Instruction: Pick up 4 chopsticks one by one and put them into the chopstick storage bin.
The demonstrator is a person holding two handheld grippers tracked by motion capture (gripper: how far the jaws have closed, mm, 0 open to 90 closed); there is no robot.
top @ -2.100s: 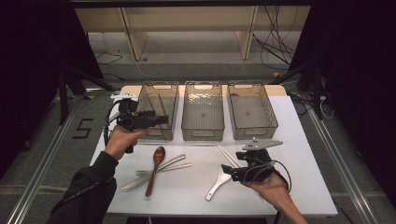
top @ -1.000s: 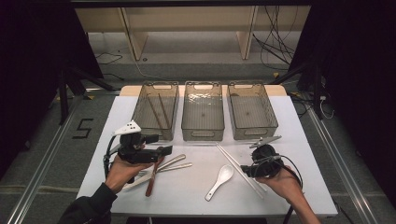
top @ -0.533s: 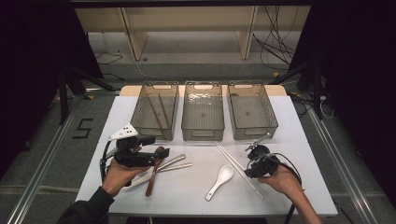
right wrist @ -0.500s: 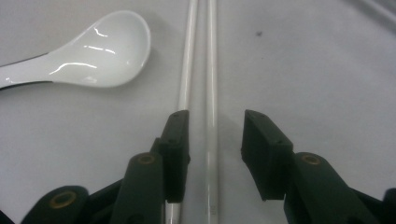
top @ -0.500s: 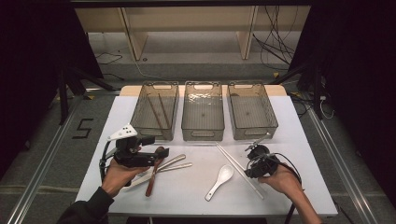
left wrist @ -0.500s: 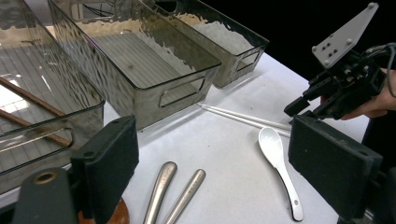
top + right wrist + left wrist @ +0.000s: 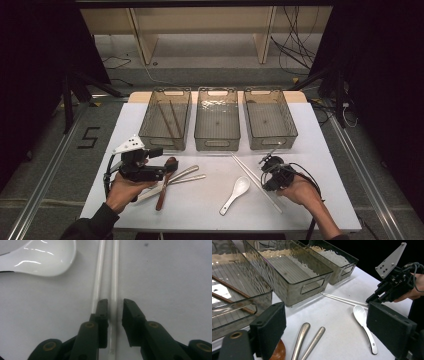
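Note:
Two white chopsticks (image 7: pixel 247 172) lie side by side on the white table (image 7: pixel 325 165), with a white ceramic spoon (image 7: pixel 235 194) to their left. My right gripper (image 7: pixel 265 176) points down at them. Its jaws have just been closing. In the right gripper view the right chopstick (image 7: pixel 115 270) lies between the jaws, close to the left one, with a gap on the other side; the other chopstick (image 7: pixel 98 270) runs outside them. My left gripper (image 7: pixel 159 162) stands wide open above the bowl of a brown wooden spoon (image 7: pixel 165 182), nothing held.
Three clear bins stand in a row at the back: the left bin (image 7: pixel 145 131) holds two brown chopsticks (image 7: pixel 167 120); the middle bin (image 7: pixel 217 145) and right bin (image 7: pixel 270 142) hold nothing. Two metal handles (image 7: pixel 187 176) lie beside the wooden spoon.
The left gripper came back from the left bin to the wooden spoon. The right gripper sank onto the white chopsticks and its jaws narrowed around one.

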